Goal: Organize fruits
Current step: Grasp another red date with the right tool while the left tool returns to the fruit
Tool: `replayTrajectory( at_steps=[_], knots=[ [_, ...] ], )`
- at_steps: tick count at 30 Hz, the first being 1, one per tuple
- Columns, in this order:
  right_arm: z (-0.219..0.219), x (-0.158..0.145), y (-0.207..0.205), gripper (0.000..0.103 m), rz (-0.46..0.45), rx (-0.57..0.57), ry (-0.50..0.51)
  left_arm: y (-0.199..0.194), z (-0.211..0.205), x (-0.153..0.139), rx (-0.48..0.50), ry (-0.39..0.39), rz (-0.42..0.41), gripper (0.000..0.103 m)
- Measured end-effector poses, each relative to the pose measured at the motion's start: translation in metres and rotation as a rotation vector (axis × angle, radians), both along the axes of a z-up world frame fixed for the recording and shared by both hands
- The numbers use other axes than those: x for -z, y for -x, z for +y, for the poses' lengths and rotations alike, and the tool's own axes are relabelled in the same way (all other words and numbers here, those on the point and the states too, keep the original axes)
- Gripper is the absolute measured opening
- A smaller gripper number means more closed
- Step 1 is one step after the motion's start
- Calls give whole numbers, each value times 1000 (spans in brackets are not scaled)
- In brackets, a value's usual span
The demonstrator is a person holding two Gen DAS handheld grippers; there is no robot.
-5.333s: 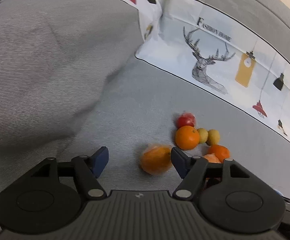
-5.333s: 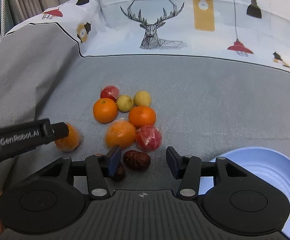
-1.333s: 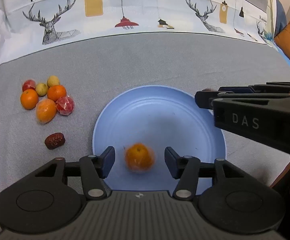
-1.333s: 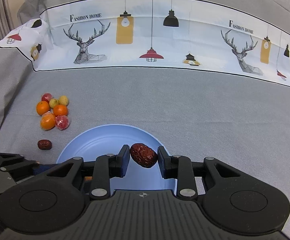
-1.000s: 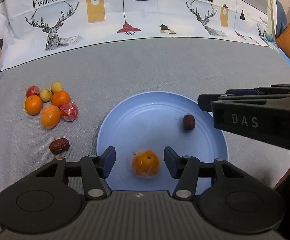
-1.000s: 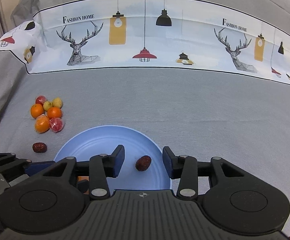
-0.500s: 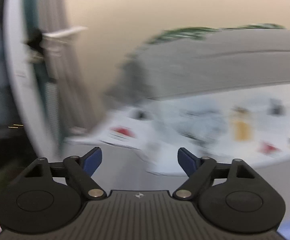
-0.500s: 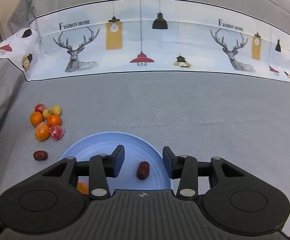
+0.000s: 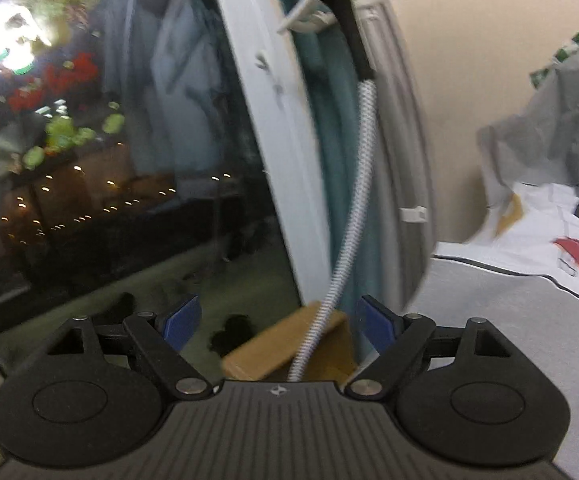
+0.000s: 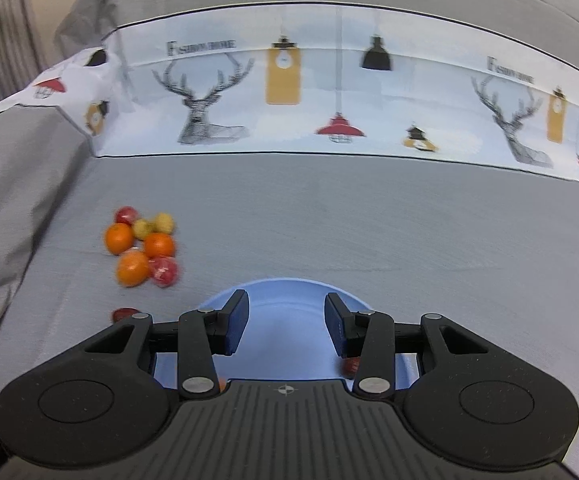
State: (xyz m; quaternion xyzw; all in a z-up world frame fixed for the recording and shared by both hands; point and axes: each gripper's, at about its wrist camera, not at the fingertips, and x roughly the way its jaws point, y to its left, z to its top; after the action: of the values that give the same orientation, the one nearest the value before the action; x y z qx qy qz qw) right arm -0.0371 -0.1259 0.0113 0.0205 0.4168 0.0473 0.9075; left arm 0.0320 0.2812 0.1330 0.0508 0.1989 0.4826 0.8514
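Left wrist view: the left gripper [image 9: 277,320], jaws wide and empty, faces a window [image 9: 109,160] and a hose [image 9: 353,184], no fruit in sight.

Right wrist view: the right gripper [image 10: 285,322], jaws apart and empty, hangs over the blue plate [image 10: 285,292]; the fruit pile [image 10: 143,246] lies left. A blind reach by the left could scatter it. The cloth reads "Fashion Home".

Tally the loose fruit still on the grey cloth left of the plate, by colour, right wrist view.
Orange: 3
Red: 2
Yellow: 2
Dark red, partly hidden behind the right gripper: 1
Total: 8
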Motion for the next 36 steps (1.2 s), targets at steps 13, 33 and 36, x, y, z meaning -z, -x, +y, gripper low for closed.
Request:
replayTrajectory(
  at_steps=[13,33,36],
  knots=[
    [55,8,-10,47,-11,-179,39,2,-124,-2,728,-12,-145,87],
    [100,29,-30,24,-1,-266,18,-39,-114,63,862,397,94,22],
    [110,36,-34,48,24,-288,23,-19,-121,45,671,61,0,53]
  ],
)
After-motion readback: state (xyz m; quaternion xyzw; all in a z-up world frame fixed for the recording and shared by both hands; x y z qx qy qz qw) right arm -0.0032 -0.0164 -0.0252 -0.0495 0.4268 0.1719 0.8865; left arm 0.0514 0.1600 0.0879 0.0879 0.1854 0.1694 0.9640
